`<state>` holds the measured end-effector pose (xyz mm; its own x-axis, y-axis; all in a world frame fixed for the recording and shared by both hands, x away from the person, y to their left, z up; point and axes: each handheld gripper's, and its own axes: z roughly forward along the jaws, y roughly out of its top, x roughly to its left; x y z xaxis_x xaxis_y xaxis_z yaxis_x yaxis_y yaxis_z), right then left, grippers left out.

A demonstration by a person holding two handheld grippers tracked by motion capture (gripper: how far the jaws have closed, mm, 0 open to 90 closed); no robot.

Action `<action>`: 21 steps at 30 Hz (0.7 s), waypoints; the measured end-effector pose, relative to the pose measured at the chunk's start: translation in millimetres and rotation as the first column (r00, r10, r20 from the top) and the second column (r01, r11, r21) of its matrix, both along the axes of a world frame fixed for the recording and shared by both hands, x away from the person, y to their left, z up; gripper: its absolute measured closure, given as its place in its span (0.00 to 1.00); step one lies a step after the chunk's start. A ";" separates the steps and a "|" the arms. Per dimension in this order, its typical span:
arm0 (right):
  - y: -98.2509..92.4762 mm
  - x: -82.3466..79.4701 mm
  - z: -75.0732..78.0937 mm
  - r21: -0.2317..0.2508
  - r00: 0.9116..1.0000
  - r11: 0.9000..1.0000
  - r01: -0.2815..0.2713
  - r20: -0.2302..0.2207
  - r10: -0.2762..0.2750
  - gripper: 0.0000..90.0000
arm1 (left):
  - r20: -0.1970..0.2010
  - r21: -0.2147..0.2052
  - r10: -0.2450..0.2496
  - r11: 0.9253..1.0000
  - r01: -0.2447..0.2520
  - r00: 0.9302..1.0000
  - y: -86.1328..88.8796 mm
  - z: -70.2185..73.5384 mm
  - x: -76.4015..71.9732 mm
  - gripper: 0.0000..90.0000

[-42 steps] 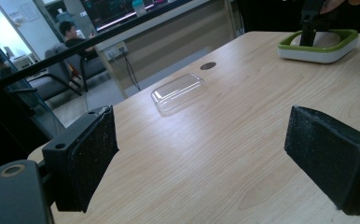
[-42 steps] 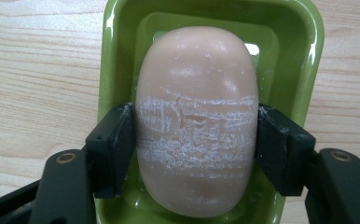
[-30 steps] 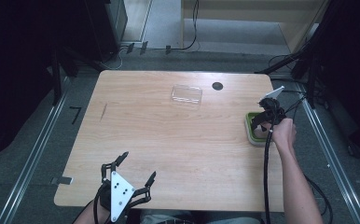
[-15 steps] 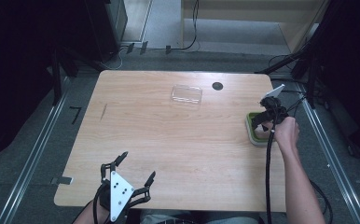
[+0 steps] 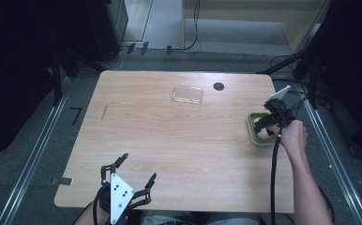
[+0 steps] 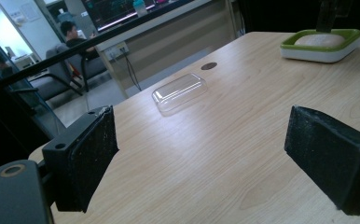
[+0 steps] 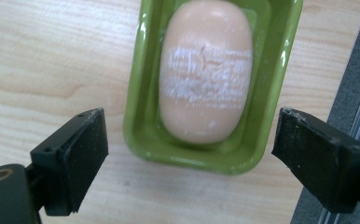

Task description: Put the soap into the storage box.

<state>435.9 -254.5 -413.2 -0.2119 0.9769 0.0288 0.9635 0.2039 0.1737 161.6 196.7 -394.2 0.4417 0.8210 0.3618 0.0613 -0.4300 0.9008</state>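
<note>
Lying lengthwise in a green dish (image 7: 141, 116), the pale bar of soap (image 7: 205, 70) carries a whitish scuffed patch across its middle; the far end of both is cut off at the top of the right gripper view. In the high view the dish (image 5: 252, 126) sits at the right edge of the wooden table (image 5: 179, 154), and the soap there is mostly hidden behind the right gripper (image 5: 269, 123). That gripper hangs over the dish with its jaws spread wide, one to each side of the dish, touching nothing and holding nothing. Well away from the dish, toward the table's far middle, lies a clear plastic lid (image 5: 187, 95), with a small dark round hole (image 5: 218, 86) just beyond it. Farthest from the dish, at the near edge, the left gripper (image 5: 134, 180) hovers low with its jaws wide apart and empty.
</note>
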 end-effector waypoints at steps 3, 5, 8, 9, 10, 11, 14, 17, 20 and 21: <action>2.8 -7.7 3.2 -0.002 1.000 1.000 -0.009 -0.005 0.009 0.10 | 0.000 -0.005 0.000 1.000 0.000 1.000 -0.4 -0.2 0.6 0.11; 3.3 -10.4 3.7 0.000 1.000 1.000 -0.022 -0.003 0.022 0.10 | -0.001 -0.002 -0.003 1.000 0.003 1.000 -0.4 -0.1 0.9 0.11; 5.7 -19.0 6.2 -0.005 0.999 0.999 -0.041 -0.005 0.041 0.09 | -0.003 0.000 -0.005 1.000 0.005 1.000 -1.1 -0.1 1.2 0.11; 6.7 -22.4 7.0 -0.006 0.999 0.999 -0.046 -0.004 0.046 0.09 | -0.003 0.000 -0.005 1.000 0.005 1.000 -1.2 -0.1 1.2 0.11; 8.4 -27.4 7.5 -0.004 0.998 0.998 -0.060 -0.009 0.060 0.09 | -0.003 -0.001 -0.004 1.000 0.004 1.000 -1.3 0.0 1.2 0.11; 8.4 -27.4 7.5 -0.004 0.998 0.998 -0.060 -0.009 0.060 0.09 | -0.003 0.000 -0.005 1.000 0.005 1.000 -1.3 0.0 1.3 0.11; 10.4 -33.3 7.2 -0.008 0.997 0.997 -0.075 -0.017 0.075 0.09 | -0.004 0.001 -0.006 1.000 0.006 1.000 -1.5 0.0 1.3 0.11; 13.1 -39.8 5.4 -0.014 0.995 0.995 -0.095 -0.024 0.095 0.09 | -0.005 0.000 -0.006 1.000 0.006 1.000 -1.4 0.0 1.4 0.11; 15.5 -45.4 5.2 -0.023 0.994 0.994 -0.103 -0.026 0.103 0.09 | -0.005 0.000 -0.005 1.000 0.005 1.000 -1.4 0.1 1.5 0.11; 17.0 -49.3 5.1 -0.020 0.993 0.994 -0.112 -0.030 0.111 0.09 | -0.005 0.002 -0.007 1.000 0.007 1.000 -1.3 0.1 1.6 0.11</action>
